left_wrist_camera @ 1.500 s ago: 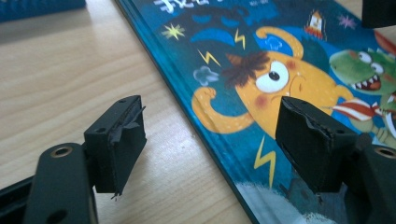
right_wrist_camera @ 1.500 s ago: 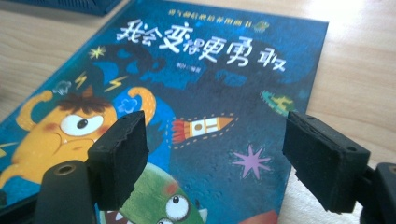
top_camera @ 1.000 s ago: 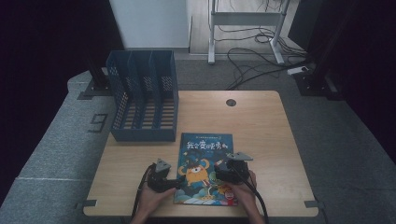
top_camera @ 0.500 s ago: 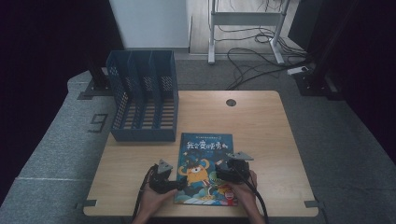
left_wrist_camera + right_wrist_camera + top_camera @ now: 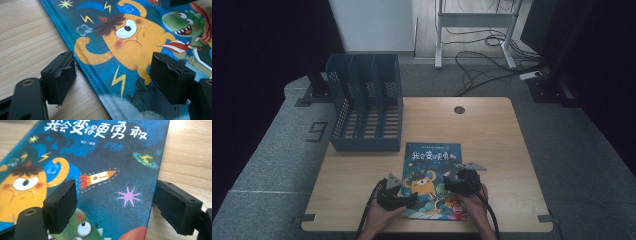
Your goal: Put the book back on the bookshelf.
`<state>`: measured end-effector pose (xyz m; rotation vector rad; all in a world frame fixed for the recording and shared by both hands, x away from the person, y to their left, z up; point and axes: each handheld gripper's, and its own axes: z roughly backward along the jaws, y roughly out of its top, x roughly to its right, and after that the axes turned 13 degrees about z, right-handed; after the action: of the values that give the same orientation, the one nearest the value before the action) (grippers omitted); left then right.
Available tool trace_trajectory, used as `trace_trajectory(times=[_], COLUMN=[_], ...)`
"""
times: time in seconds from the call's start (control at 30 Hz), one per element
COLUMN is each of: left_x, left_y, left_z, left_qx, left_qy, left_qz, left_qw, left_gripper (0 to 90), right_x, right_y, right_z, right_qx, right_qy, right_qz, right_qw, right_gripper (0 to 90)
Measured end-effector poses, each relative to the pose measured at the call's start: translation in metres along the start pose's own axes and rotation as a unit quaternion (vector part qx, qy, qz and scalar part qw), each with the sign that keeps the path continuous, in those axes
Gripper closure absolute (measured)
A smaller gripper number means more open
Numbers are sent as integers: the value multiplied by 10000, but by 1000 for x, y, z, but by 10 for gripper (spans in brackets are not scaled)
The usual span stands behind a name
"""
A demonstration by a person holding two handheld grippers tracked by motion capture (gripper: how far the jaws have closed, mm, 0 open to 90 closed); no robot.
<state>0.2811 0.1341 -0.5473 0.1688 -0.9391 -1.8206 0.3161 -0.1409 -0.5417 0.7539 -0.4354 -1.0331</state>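
Picture book flat on the desk [image 5: 512, 150]
Both hand-held grippers, left [image 5: 404, 196] and right [image 5: 451, 184], hover spread over the book [image 5: 432, 170] at 6 o'clock.

Book [image 5: 432, 172]: closed, flat on the table, front cover up, spine at 9 o'clock. Lies in the near half of the table, slightly tilted, lower edge close to the 6 o'clock table edge. Cover dark blue; white title characters across the 12 o'clock end. Art: orange one-eyed monster centre-left, green toothy creature toward 5 o'clock, small rocket, ringed planet, purple star, yellow bolts.
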Motion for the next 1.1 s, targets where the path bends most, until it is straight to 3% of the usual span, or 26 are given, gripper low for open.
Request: trace_trajectory(times=[0.2, 0.63, 0.97, 1.1], left_x=[0, 1, 1, 1], left_y=[0, 0, 0, 0], left_z=[0, 0, -1, -1], left_qx=[-9, -19, -18, -24], left_qy=[-26, -23, -15, -59], left_qz=[-25, -43, -47, -26], left_qw=[10000, 10000, 10000, 10000], left_gripper=[208, 204, 203, 187], right_x=[0, 5, 9, 12], right_y=[1, -1, -4, -4], right_z=[2, 2, 0, 2], right_qx=[28, 64, 79, 108], right_qy=[36, 112, 146, 269], right_qz=[-69, -461, -540, -715], right_qw=[10000, 9989, 9984, 9970], right_gripper=[184, 222, 249, 265])
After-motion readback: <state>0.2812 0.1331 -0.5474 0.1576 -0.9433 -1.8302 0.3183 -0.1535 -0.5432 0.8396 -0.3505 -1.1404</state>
